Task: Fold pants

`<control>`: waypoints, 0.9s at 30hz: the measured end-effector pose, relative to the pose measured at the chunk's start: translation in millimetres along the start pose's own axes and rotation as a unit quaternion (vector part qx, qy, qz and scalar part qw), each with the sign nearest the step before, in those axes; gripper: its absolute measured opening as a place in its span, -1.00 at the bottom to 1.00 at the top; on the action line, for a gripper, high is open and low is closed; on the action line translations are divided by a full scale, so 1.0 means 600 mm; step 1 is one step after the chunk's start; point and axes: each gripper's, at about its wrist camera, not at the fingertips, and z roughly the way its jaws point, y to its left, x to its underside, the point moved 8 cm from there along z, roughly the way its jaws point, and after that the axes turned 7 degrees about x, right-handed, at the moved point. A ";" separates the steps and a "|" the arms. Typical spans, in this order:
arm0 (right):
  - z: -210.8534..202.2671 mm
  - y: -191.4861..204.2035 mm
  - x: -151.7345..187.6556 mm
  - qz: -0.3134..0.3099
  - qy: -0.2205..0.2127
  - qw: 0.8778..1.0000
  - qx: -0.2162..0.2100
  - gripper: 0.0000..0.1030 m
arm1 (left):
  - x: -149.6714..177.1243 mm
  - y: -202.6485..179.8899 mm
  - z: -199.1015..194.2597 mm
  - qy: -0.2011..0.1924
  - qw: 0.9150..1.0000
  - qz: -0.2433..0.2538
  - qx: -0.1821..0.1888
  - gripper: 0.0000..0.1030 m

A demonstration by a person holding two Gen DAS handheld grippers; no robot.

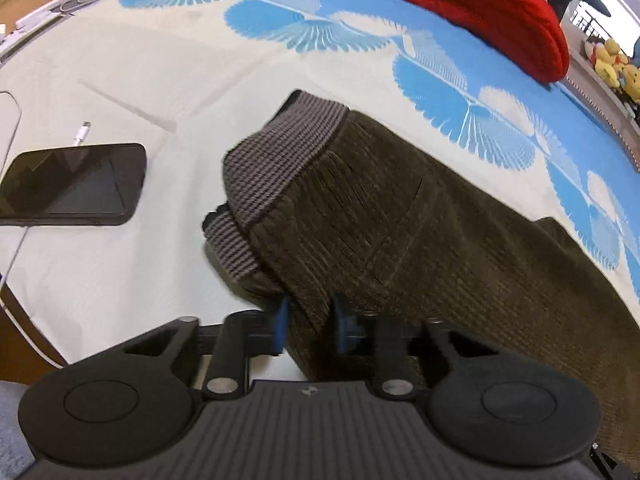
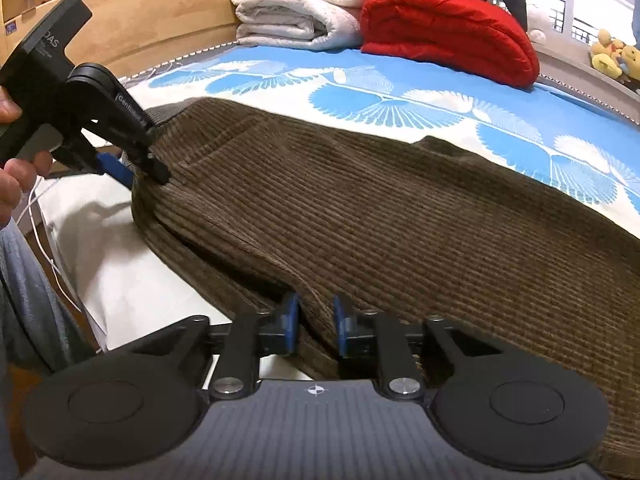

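Note:
Brown corduroy pants [image 1: 400,220] with a grey ribbed waistband [image 1: 276,160] lie across the bed sheet [image 1: 140,72]. In the left wrist view my left gripper [image 1: 312,326] has its blue pads pressed on a fold at the near edge of the pants, just below the waistband. In the right wrist view the pants [image 2: 380,208] stretch away to the right, and my right gripper [image 2: 315,322] is shut on a ridge of their near edge further along the leg. The left gripper [image 2: 138,174] shows at upper left, held by a hand [image 2: 12,184], pinching the waistband end.
A black phone [image 1: 72,184] and a white charging cable [image 1: 82,132] lie on the sheet left of the pants. A red folded blanket [image 2: 448,32] and white folded bedding [image 2: 296,12] sit at the far side by the wooden headboard [image 2: 140,28]. Plush toys [image 1: 612,64] line the right ledge.

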 end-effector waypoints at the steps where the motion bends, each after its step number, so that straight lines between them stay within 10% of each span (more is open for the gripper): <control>1: -0.003 0.000 -0.002 0.003 -0.003 1.000 -0.001 -0.71 | 0.000 0.001 -0.007 -0.003 1.000 0.000 0.001 -0.66; 10: -0.010 0.014 0.016 -0.014 0.031 0.998 -0.050 -1.00 | 0.013 0.030 -0.026 -0.009 1.000 0.019 -0.008 -0.89; 15: -0.013 0.020 0.012 -0.009 0.018 0.998 -0.055 -0.65 | 0.007 -0.009 -0.059 -0.035 0.998 0.031 0.042 -0.20; 19: -0.020 0.013 0.000 0.020 0.009 0.998 -0.059 -0.64 | 0.002 -0.027 -0.037 -0.023 0.998 0.040 0.029 -0.08; 25: -0.030 0.014 -0.008 0.004 -0.015 0.999 -0.048 -0.24 | 0.014 -0.023 0.011 0.017 0.999 0.026 0.024 -0.11; 27: -0.025 0.016 -0.008 -0.007 -0.019 0.999 -0.039 -0.18 | 0.013 -0.023 0.013 0.007 0.999 0.023 0.028 -0.66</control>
